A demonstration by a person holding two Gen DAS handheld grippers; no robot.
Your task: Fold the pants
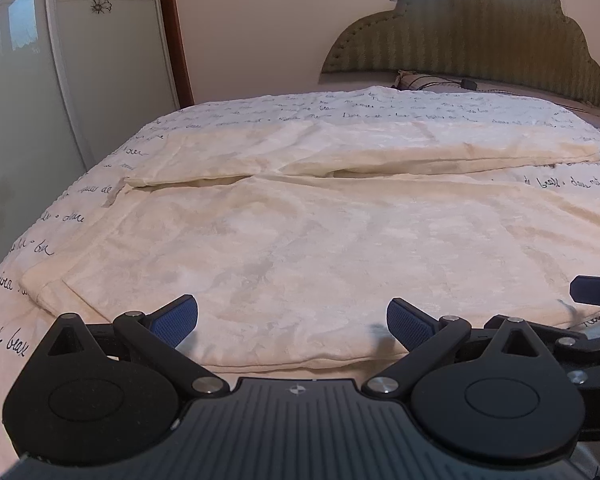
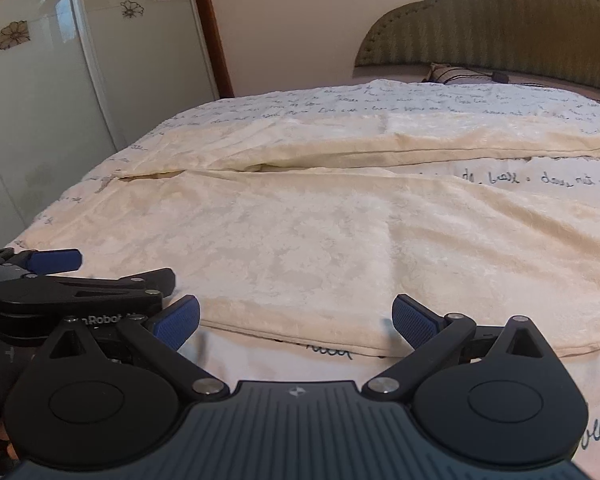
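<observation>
Grippers both released, holding nothing | left hand-held gripper and right hand-held gripper sit side by side at the pants' near edge | pants spread flat on bed, long axis crosswise, legs running right | both about equally near, guessing near-edge grab next

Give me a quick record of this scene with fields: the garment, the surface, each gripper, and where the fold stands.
garment: cream pants, spread flat, legs apart and running to the right
surface: bedspread printed with handwriting
left gripper: open, over the near edge of the pants
right gripper: open, at the near edge of the pants
background: padded headboard, glass doors with flower decals
fold: not yet started
</observation>
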